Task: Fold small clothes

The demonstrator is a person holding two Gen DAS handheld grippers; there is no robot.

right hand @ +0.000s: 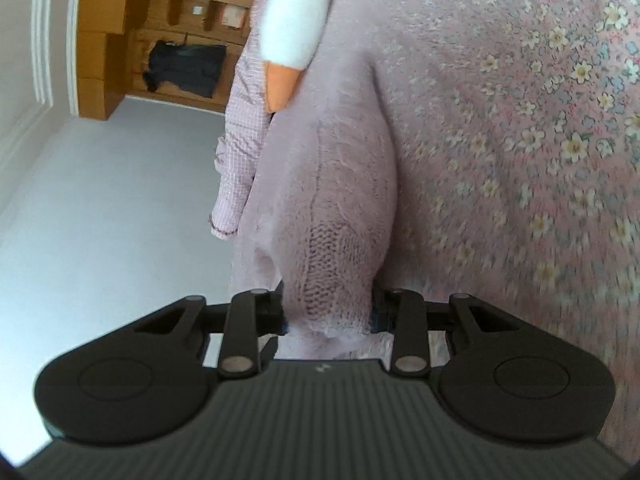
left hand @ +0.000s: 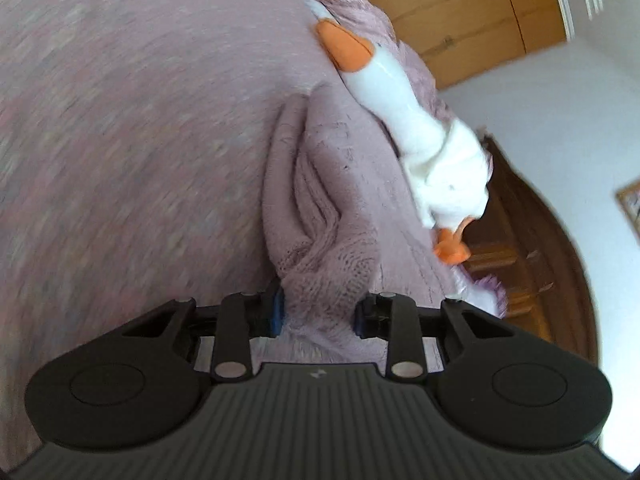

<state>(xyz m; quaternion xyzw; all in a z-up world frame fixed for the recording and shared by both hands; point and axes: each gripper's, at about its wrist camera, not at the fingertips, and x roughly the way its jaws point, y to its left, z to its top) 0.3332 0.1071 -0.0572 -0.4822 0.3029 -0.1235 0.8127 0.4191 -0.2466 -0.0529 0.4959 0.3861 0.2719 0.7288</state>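
- Closest to my left lens, the left hand-held gripper (left hand: 320, 314) was clamped on a bunched edge of the mauve knit sweater (left hand: 320, 208) — its blue-padded fingers (left hand: 277, 312) pressed the fabric from both sides.
- On my right lens, the right hand-held gripper (right hand: 328, 314) was likewise clamped on a gathered corner of that knit sweater (right hand: 332, 200), whose seam ran away from the jaws.
- I saw the sweater stretched from both grippers over the bed with its pink floral bedspread (right hand: 540, 128).
- Beside the sweater lay a white plush goose (left hand: 404, 112) with orange feet, touching a pale checked garment (right hand: 240, 152) at the bed's edge.
- Beyond the bed I made out wooden furniture (left hand: 460, 16) and a dark garment (right hand: 188, 66) hanging — both blurred.
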